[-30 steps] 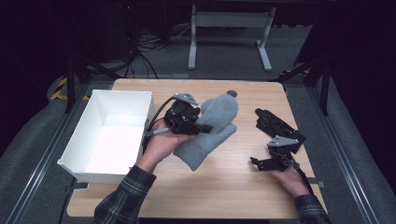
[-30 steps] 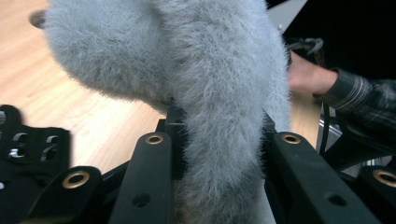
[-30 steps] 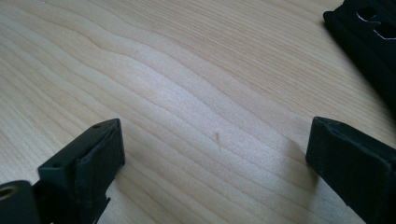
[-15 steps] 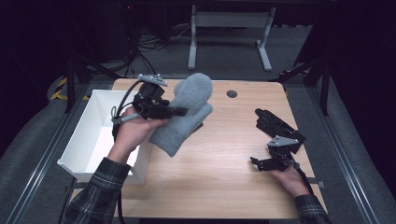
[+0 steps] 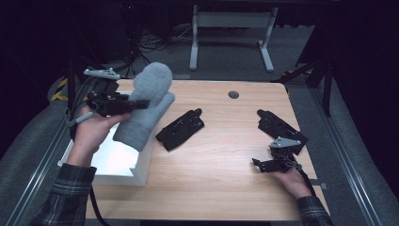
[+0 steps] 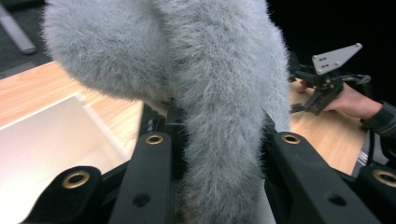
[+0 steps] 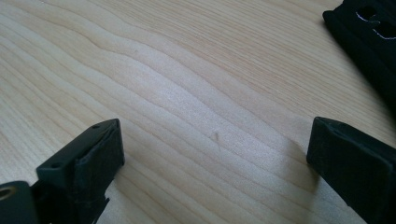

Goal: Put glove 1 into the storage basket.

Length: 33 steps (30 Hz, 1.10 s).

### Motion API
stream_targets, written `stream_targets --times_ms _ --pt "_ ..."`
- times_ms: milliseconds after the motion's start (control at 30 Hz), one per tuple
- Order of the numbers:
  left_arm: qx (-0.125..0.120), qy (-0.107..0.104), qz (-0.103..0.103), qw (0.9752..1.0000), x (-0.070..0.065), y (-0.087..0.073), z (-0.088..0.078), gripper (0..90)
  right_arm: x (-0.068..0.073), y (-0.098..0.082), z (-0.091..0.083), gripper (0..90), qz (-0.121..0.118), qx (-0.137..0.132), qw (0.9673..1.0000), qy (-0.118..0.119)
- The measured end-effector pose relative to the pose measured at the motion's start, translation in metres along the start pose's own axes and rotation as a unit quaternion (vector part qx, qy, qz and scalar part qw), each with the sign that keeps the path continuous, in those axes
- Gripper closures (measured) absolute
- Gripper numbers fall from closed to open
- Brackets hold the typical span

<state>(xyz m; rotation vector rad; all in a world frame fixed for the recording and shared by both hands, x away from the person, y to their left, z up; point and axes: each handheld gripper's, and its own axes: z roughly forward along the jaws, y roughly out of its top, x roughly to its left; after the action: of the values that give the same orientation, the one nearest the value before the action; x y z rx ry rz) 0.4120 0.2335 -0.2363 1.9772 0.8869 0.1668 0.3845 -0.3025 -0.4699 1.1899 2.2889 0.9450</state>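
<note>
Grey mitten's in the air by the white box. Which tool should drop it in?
Left. The left tool is shut on the grey mitten above the white box; the right tool rests open, far across the table.

A light wooden table (image 5: 221, 155) is seen across the middle of the high view, and its grain is shown close up in the right gripper view (image 7: 187, 93). A small dark round grommet (image 5: 233, 94) is set into the tabletop near its far edge. Beyond the table, at the top centre, a white metal frame (image 5: 233, 20) is stood on grey carpet (image 5: 226, 56). Dark cables (image 5: 141, 44) are tangled at the upper left. A yellow-and-black striped strip (image 5: 60, 89) is found at the left edge, and a metal rail (image 5: 350, 169) is laid along the lower right.
</note>
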Motion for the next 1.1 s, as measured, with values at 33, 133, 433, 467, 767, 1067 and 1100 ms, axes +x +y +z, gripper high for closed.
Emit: stream_targets --times_ms 33,133,433,467,767,1067,1100 --pt "-0.002 0.005 -0.005 1.0 0.003 -0.003 -0.006 70.7 0.0 0.0 0.0 4.3 0.0 0.0 1.0 0.0" --pt "-0.003 0.023 -0.011 0.9997 0.011 -0.01 -0.017 70.7 0.0 0.0 0.0 4.3 0.001 0.0 1.0 0.0" --pt "0.01 0.06 -0.05 0.9969 0.036 -0.044 -0.022 70.7 0.0 0.0 0.0 4.2 0.0 0.0 1.0 0.0" --pt "0.012 0.062 -0.052 0.9967 0.038 -0.047 -0.02 70.7 0.0 0.0 0.0 4.2 0.0 0.0 1.0 -0.001" --pt "0.034 0.071 -0.086 0.9931 0.054 -0.077 0.001 70.6 0.0 0.0 0.0 4.1 0.0 0.0 1.0 -0.001" --pt "0.058 0.088 -0.122 0.9869 0.074 -0.109 0.021 70.5 0.0 0.0 0.0 4.1 0.0 0.001 1.0 -0.001" --pt "0.059 0.088 -0.129 0.986 0.077 -0.113 0.025 70.5 0.0 0.0 0.0 4.1 0.0 0.001 1.0 -0.001"
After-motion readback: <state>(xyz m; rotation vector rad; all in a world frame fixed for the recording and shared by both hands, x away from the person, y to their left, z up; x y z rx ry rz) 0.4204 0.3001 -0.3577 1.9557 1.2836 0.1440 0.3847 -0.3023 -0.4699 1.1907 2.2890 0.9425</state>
